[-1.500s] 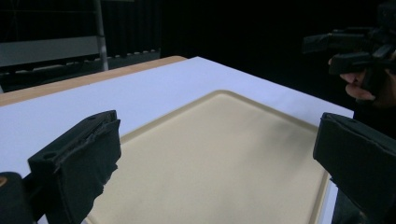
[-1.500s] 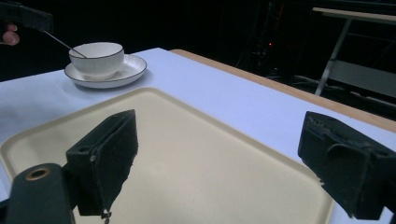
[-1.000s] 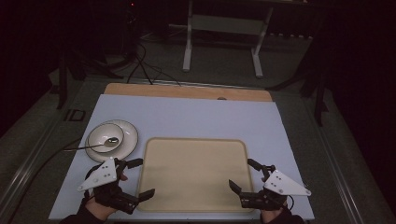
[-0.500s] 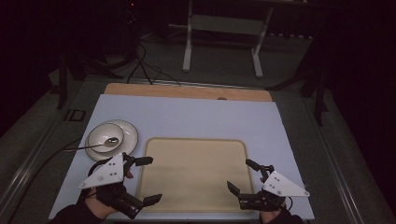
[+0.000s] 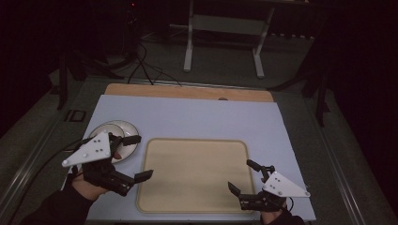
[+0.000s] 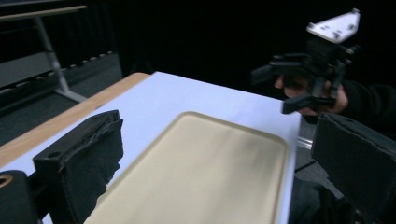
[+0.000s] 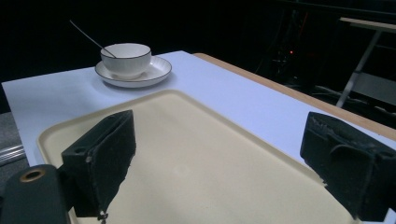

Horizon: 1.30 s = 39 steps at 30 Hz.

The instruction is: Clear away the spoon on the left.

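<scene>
While both grippers hang near the tray, nothing is gripped. Far left of the high view: left gripper [image 5: 136,157], lower left of frame, jaws spread wide & empty, one tip over the saucer [image 5: 126,128] edge, the other at the tray's left rim. Grey 3-cornered plate on top, person's hand under it, cable trailing off toward the left edge. Saucer sits just left of the tray, partly hidden by the gripper; in the right gripper view, upper left of frame, it carries a white bowl [image 7: 126,58] w/ a thin spoon [image 7: 87,36] handle sticking up & left.

Centre: beige tray [image 5: 192,173], flat on the pale blue table [image 5: 187,117], bare surface, raised rim, rounded corners. A wooden strip runs along the table's far edge, upper centre of frame.

Right: right gripper [image 5: 244,176], lower right of the high view, jaws also wide apart & empty, both tips over the tray's right rim area. Left gripper view shows it upper right of frame, held in a hand above the tray's far end; whether it touches the tray can't be told.
</scene>
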Tool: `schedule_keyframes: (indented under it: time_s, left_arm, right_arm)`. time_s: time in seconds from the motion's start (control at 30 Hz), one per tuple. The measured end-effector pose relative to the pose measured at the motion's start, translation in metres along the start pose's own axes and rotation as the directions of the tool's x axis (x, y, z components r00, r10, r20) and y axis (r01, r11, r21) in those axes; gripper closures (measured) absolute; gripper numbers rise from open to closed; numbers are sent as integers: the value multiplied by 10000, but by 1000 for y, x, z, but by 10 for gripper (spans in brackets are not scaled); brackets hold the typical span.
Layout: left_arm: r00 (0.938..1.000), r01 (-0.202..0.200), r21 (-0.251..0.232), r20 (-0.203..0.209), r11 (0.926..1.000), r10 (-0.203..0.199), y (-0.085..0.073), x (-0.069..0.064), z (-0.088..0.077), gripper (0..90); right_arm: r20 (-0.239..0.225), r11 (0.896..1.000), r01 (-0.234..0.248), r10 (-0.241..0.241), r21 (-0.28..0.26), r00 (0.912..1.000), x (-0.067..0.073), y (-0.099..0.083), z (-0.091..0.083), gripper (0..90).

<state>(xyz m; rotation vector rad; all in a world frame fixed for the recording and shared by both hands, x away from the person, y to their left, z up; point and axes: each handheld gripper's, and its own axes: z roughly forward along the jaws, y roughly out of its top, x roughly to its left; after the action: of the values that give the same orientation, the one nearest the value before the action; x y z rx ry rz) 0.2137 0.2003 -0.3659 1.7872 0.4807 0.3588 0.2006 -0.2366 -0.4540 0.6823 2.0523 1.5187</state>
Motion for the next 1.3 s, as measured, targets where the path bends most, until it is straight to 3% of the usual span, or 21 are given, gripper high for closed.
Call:
schedule_keyframes:
  time_s: [0.33, 0.53, 0.6, 0.73, 0.77, 0.8, 0.83, 0.87, 0.9, 0.93, 0.97, 1.0, 1.03, 1.07, 1.1, 1.13, 1.17, 1.2, 1.23, 1.27, 1.3]
  left_arm:
    - [9912, 771, -136, -1072, 9969, -781, -7, 33, -17, 53]
    - [9707, 1175, -66, -2101, 9930, -1163, -19, 48, -32, 56]
    - [9530, 1491, -114, -2650, 9888, -1467, -26, 54, -41, 65]
    - [9368, 1795, -195, -3018, 9836, -1770, -33, 59, -48, 66]
    - [9135, 2116, -252, -3502, 9770, -2069, -40, 64, -54, 66]
    - [9047, 2332, -344, -3589, 9718, -2298, -44, 67, -59, 66]
    - [8738, 2718, -462, -4067, 9612, -2666, -54, 73, -67, 85]
    - [8738, 2718, -462, -4067, 9612, -2666, -54, 73, -67, 98]
    - [8582, 2924, -549, -4254, 9547, -2873, -59, 76, -71, 98]
    - [8162, 3235, -540, -4892, 9447, -3074, -70, 81, -77, 111]
    - [8162, 3235, -540, -4892, 9447, -3074, -70, 81, -77, 112]
    - [7898, 3620, -761, -5043, 9291, -3491, -81, 86, -84, 134]
    - [7898, 3620, -761, -5043, 9291, -3491, -81, 86, -84, 141]
    - [7663, 3791, -920, -5265, 9208, -3681, -86, 89, -88, 141]
    - [7554, 3895, -1027, -5330, 9153, -3812, -90, 91, -90, 141]
    - [7153, 4184, -1266, -5643, 8994, -4122, -98, 95, -96, 150]
    - [7153, 4184, -1266, -5643, 8994, -4122, -98, 95, -96, 150]
    - [6736, 4525, -1439, -5916, 8801, -4430, -107, 98, -100, 151]
    - [6736, 4525, -1439, -5916, 8801, -4430, -107, 98, -100, 151]
    - [6532, 4628, -1511, -6080, 8735, -4513, -111, 99, -102, 152]
    - [6201, 4891, -1550, -6303, 8583, -4672, -119, 101, -104, 152]
  right_arm:
    - [-24, 10000, 16, -16, -13, 10000, 0, 0, 0, 106]
    - [-63, 10000, -35, 35, -17, 10000, 0, 0, 1, 106]
    - [-68, 10000, -48, 48, -11, 10000, 0, -1, 1, 106]
    - [-63, 10000, -18, 19, 11, 10000, 0, -1, 1, 106]
    - [-79, 10000, -14, 14, 32, 10000, 0, -1, 2, 106]
    - [-79, 10000, -14, 14, 32, 10000, 0, -1, 2, 106]
    - [-94, 10000, -5, 5, 52, 10000, 0, -1, 2, 106]
    - [-94, 10000, -5, 5, 52, 10000, 0, -1, 2, 106]
    - [-105, 10000, -10, 11, 55, 9999, 0, -1, 2, 106]
    - [-123, 10000, -12, 13, 60, 9999, 0, -1, 3, 106]
    - [-123, 10000, -12, 13, 60, 9999, 0, -1, 3, 106]
    - [-129, 10000, -5, 6, 66, 9999, 0, -1, 3, 106]
    - [-133, 10000, 16, -14, 85, 9999, 0, -1, 3, 106]
    - [-139, 9999, 25, -24, 103, 9999, 0, -1, 3, 106]
    - [-139, 9999, 25, -24, 103, 9999, 0, -1, 3, 106]
    - [-151, 9999, 1, 2, 139, 9999, 1, -1, 4, 106]
    - [-151, 9999, 1, 2, 139, 9999, 1, -1, 4, 106]
    - [-163, 9999, -5, 7, 142, 9999, 1, -2, 4, 106]
    - [-163, 9999, -5, 7, 142, 9999, 1, -2, 4, 106]
    - [-175, 9999, -10, 13, 134, 9998, 1, -2, 4, 106]
    - [-179, 9999, -5, 8, 142, 9998, 1, -2, 4, 106]
